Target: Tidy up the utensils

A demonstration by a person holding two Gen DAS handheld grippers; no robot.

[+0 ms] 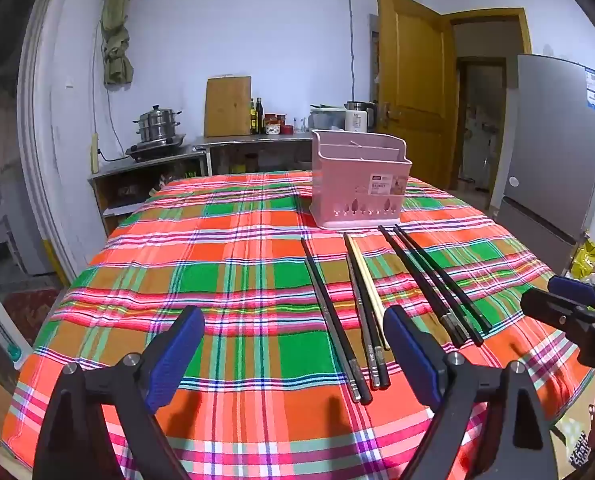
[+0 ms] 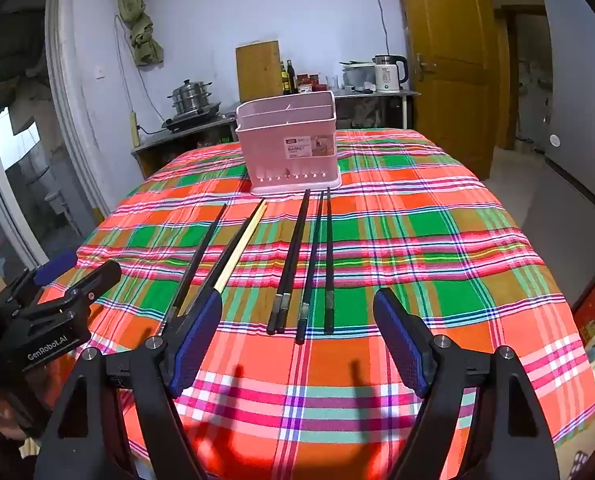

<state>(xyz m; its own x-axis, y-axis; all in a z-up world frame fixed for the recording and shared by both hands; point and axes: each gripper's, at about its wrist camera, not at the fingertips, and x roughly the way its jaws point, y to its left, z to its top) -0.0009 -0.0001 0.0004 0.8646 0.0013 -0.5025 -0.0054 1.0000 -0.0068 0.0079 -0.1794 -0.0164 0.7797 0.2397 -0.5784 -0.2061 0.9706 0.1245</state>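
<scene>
Chopsticks (image 1: 361,312) are lying loose on the plaid tablecloth (image 1: 225,264), fanned out in front of the pink utensil basket (image 1: 359,180), their tips pointing toward it; most are black, one pale wooden chopstick (image 2: 239,248) is resting among them; the basket is standing upright near the table's far edge, its compartments showing nothing I can make out; the left gripper (image 1: 293,344) is hovering above the cloth with jaws spread wide, grasping nothing; the right gripper (image 2: 297,336) is likewise hanging released over the near ends of the black pairs.
</scene>
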